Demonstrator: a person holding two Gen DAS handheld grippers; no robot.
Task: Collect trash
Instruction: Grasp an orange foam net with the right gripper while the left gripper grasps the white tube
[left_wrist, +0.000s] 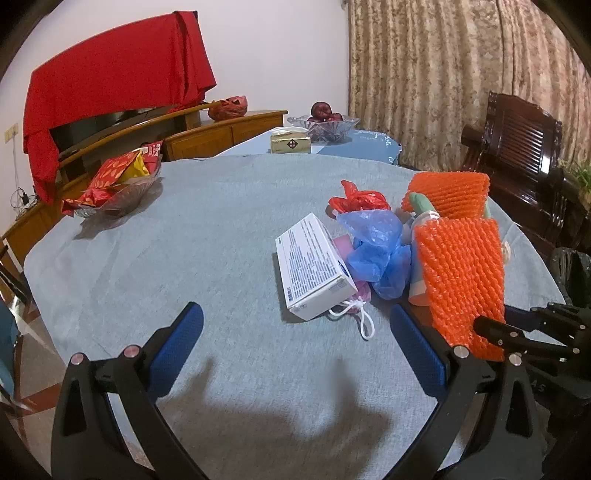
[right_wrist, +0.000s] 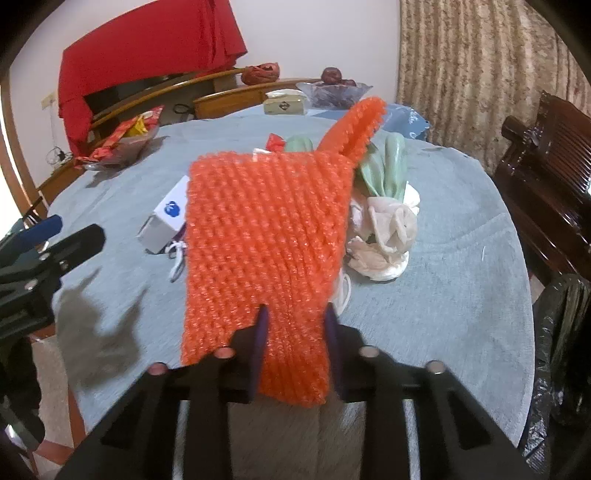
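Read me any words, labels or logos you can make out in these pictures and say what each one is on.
None can be read.
White box: rows of fine print, too small; blue logo on its end, blurred.
Cream pack: dark diamond mark, illegible.
Red snack packets: print too blurred.

Orange foam net (right_wrist: 258, 240) hiding white box (right_wrist: 166, 218) partly, black bin bag (right_wrist: 561, 332) cut off at edge

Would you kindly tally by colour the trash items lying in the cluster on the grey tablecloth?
Orange foam nets: 2, near one, far one
Blue crumpled plastic bag: 1
Red crumpled plastic bag: 1
White printed cardboard box: 1
White crumpled tissue wad: 1
Pink drawstring pouch: 1
Total: 7
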